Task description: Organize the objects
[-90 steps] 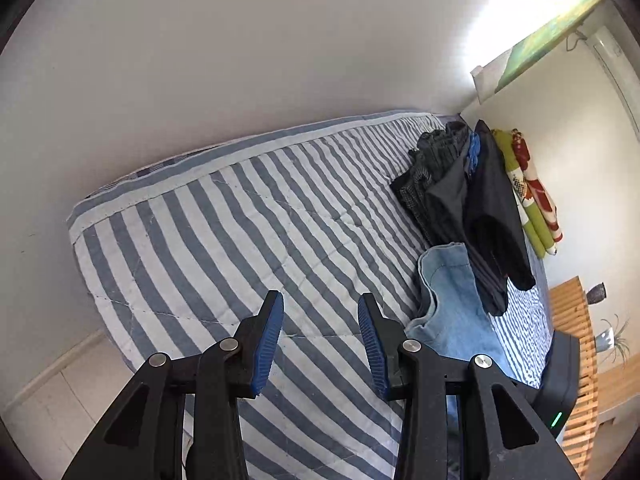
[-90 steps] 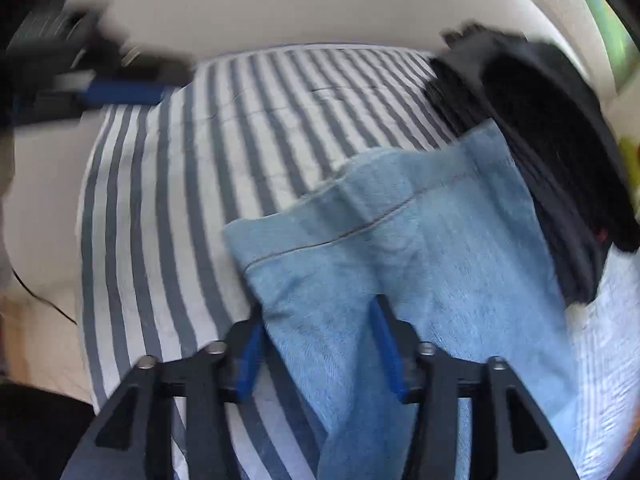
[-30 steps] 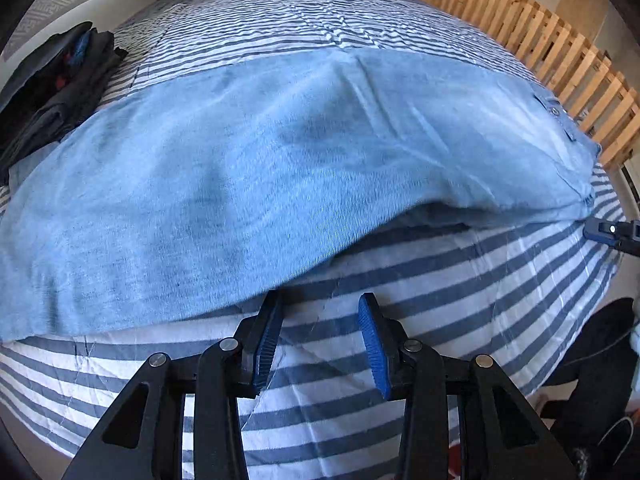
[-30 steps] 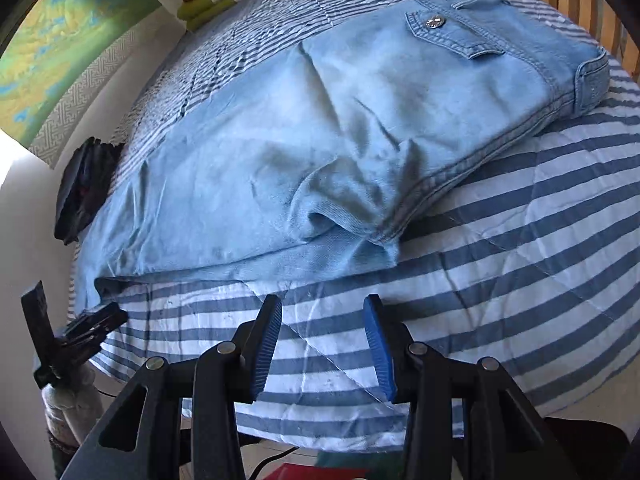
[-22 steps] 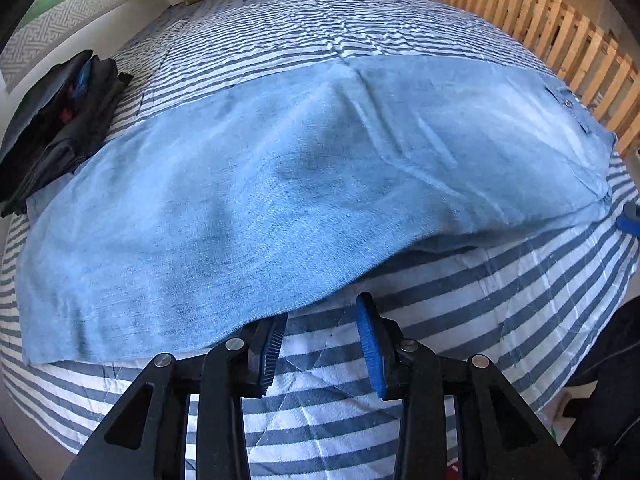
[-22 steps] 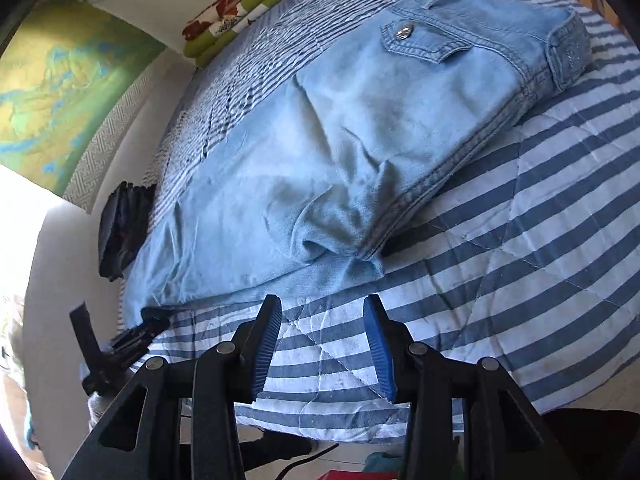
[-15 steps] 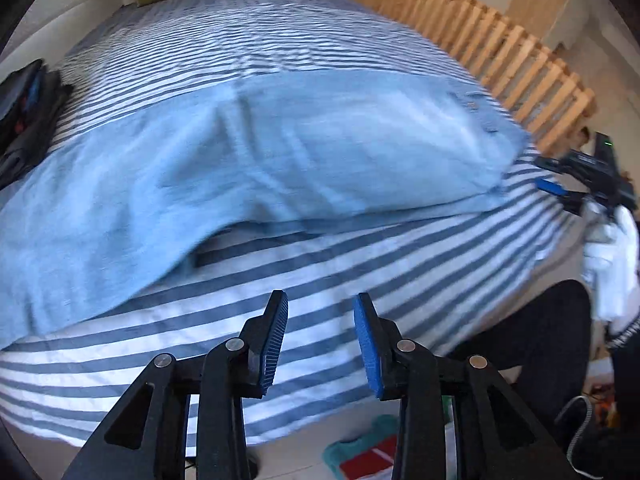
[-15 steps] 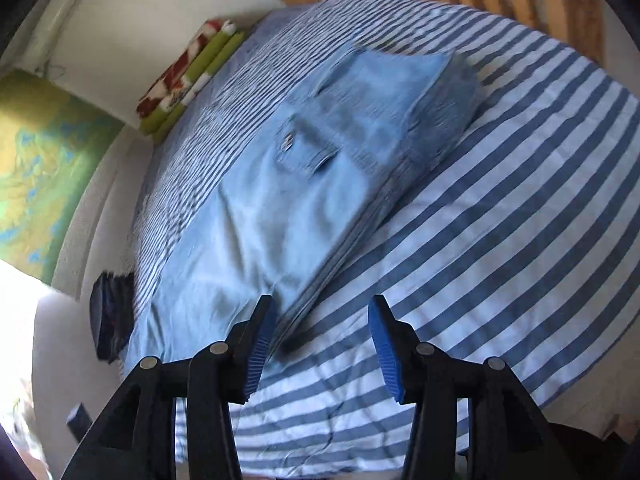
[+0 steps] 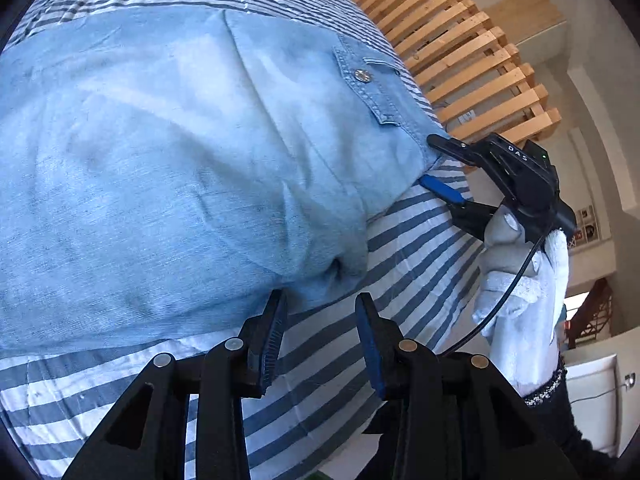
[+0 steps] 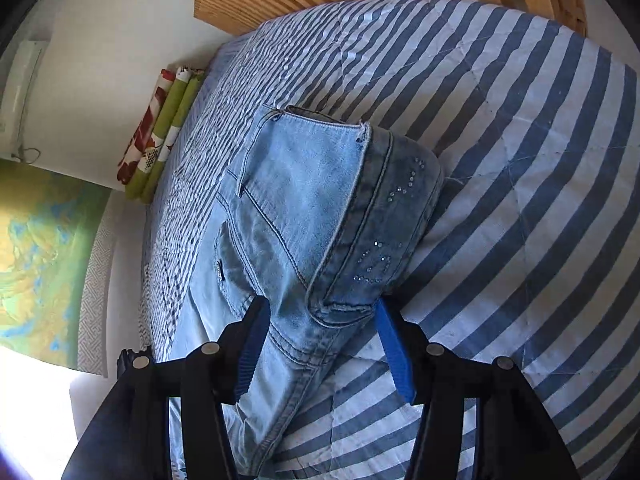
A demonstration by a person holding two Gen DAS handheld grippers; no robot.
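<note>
Light blue jeans lie spread across a blue-and-white striped bed cover. My left gripper is open at the jeans' near folded edge, just short of the cloth. In the left wrist view my right gripper is open around the waistband corner, held by a white-gloved hand. In the right wrist view the right gripper is open, with the jeans' waistband between its blue pads.
A slatted wooden bed frame runs along the far side of the bed. Green and red rolled cushions lie against the wall. A green map poster hangs on the wall.
Both grippers swung along the bed to the jeans' waist end. The right gripper closed in until the waistband lies between its open fingers. The left gripper moved nearer the folded edge.
</note>
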